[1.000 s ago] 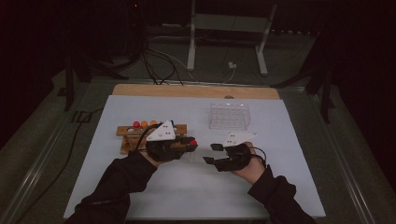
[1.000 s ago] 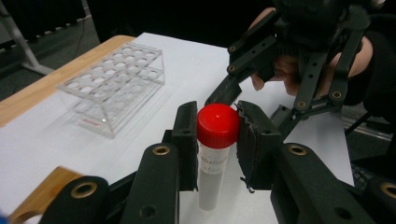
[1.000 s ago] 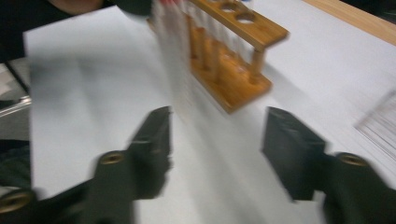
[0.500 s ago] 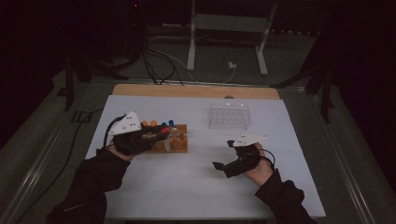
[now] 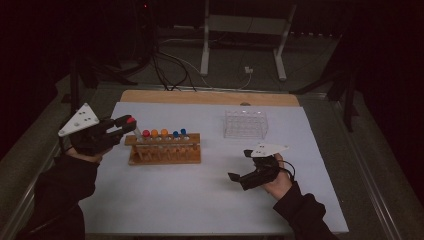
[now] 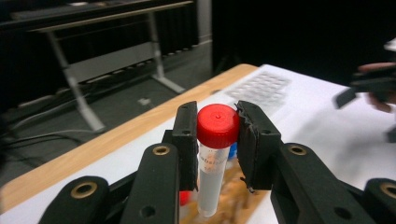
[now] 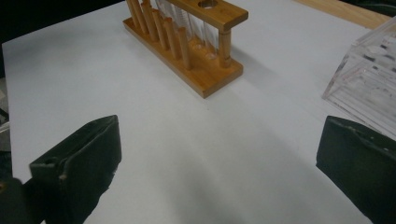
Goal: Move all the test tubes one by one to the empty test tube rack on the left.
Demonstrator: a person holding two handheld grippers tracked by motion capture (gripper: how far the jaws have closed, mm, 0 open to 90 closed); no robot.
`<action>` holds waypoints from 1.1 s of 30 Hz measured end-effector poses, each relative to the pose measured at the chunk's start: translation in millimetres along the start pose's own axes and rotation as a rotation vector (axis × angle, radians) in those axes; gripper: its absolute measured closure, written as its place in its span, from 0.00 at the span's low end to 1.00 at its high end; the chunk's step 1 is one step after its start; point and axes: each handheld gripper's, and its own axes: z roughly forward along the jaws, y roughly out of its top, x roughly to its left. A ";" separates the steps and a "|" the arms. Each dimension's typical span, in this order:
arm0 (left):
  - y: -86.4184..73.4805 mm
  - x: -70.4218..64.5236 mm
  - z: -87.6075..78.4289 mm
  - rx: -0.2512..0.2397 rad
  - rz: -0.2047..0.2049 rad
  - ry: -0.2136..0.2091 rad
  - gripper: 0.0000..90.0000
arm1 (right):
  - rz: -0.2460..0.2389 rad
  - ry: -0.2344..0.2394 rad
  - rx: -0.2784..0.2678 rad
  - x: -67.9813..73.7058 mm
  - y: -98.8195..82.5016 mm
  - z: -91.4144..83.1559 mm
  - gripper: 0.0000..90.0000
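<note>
A wooden rack (image 5: pixel 165 149) stands left of the table's middle and holds several tubes with red, orange and blue caps. My left gripper (image 5: pixel 129 124) hovers just off the rack's left end, shut on a red-capped tube (image 6: pixel 213 154) that hangs upright between the pads, clear of the rack. In the left gripper view my left gripper (image 6: pixel 215 140) clamps the tube just under its cap. My right gripper (image 5: pixel 239 172) rests low over the white mat to the right, open with nothing between its fingers. The right gripper view shows the rack (image 7: pixel 187 39) from its end.
A clear plastic tube rack (image 5: pixel 245 124) sits at the back right of the white mat (image 5: pixel 200 200); its corner (image 7: pixel 369 88) lies close to my right gripper's far jaw. A wooden strip (image 5: pixel 210 97) edges the mat's far side. Metal stand legs and cables lie beyond.
My left gripper swung from the table's middle to the rack's left end and lifted, now holding the red-capped tube clear. The rack shifted right. My right gripper stayed low on the right.
</note>
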 end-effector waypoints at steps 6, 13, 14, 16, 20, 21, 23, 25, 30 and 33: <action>-10.2 20.4 9.2 -0.004 -0.049 0.048 0.80 | 0.016 0.023 -0.029 -1.1 1.2 -3.5 0.00; -27.2 31.7 31.0 0.018 -0.080 0.077 0.80 | 0.038 0.020 -0.050 -5.5 0.2 -8.2 0.00; -30.0 32.0 34.0 0.026 -0.082 0.082 0.80 | 0.035 0.015 -0.052 -5.8 -0.4 -8.3 0.00; -35.5 32.7 39.5 0.042 -0.085 0.084 0.80 | 0.039 0.017 -0.044 -6.6 -1.2 -7.9 0.00; -45.6 32.3 46.6 0.048 -0.095 0.089 0.80 | 0.033 0.018 -0.040 -6.7 -2.5 -6.6 0.00; -48.1 32.4 47.5 0.053 -0.098 0.088 0.80 | 0.030 0.019 -0.041 -6.4 -2.7 -6.5 0.00; -53.4 31.9 49.5 0.058 -0.109 0.086 0.80 | 0.028 0.024 -0.037 -6.1 -2.9 -6.1 0.00; -59.2 31.0 51.5 0.068 -0.114 0.084 0.80 | 0.025 0.027 -0.035 -5.9 -3.1 -6.0 0.00; -73.7 29.2 56.1 0.085 -0.140 0.074 0.80 | 0.025 0.026 -0.038 -5.6 -3.0 -6.9 0.00; -80.4 27.8 58.6 0.093 -0.143 0.072 0.80 | 0.023 0.027 -0.041 -5.5 -3.0 -7.3 0.00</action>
